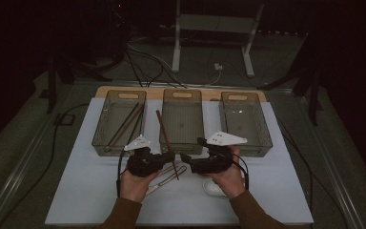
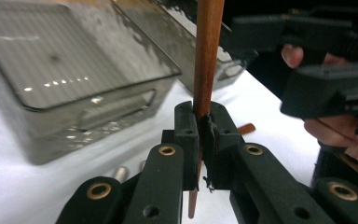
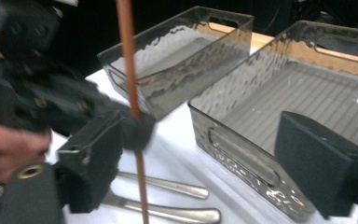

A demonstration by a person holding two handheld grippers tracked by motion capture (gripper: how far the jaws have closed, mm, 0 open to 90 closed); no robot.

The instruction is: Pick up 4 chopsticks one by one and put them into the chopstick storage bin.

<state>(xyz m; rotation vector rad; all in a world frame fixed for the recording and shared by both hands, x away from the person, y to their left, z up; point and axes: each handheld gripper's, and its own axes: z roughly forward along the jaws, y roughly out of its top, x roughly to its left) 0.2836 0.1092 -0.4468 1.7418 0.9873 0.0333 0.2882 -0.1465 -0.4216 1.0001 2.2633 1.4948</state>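
My left gripper [image 1: 170, 154] is shut on a brown chopstick [image 1: 163, 132], which stands nearly upright in front of the middle bin [image 1: 203, 130]. In the left gripper view the pads of the left gripper [image 2: 200, 126] pinch the chopstick [image 2: 208, 56] low on its shaft, and a short end pokes out below. My right gripper [image 1: 188, 158] faces it from the right, close by. In the right gripper view the right gripper [image 3: 200, 154] stands wide open with nothing between its jaws. There the chopstick [image 3: 128, 60] rises from the left gripper [image 3: 135, 128].
Three clear bins line the back of the white mat [image 1: 267, 191]. The left bin [image 1: 96, 138] holds several dark chopsticks [image 1: 126, 125]; the right bin [image 1: 267, 134] looks bare. Metal cutlery [image 1: 169, 176] lies under the grippers, its handles [image 3: 168, 186] near the middle bin's front wall [image 3: 242, 154].
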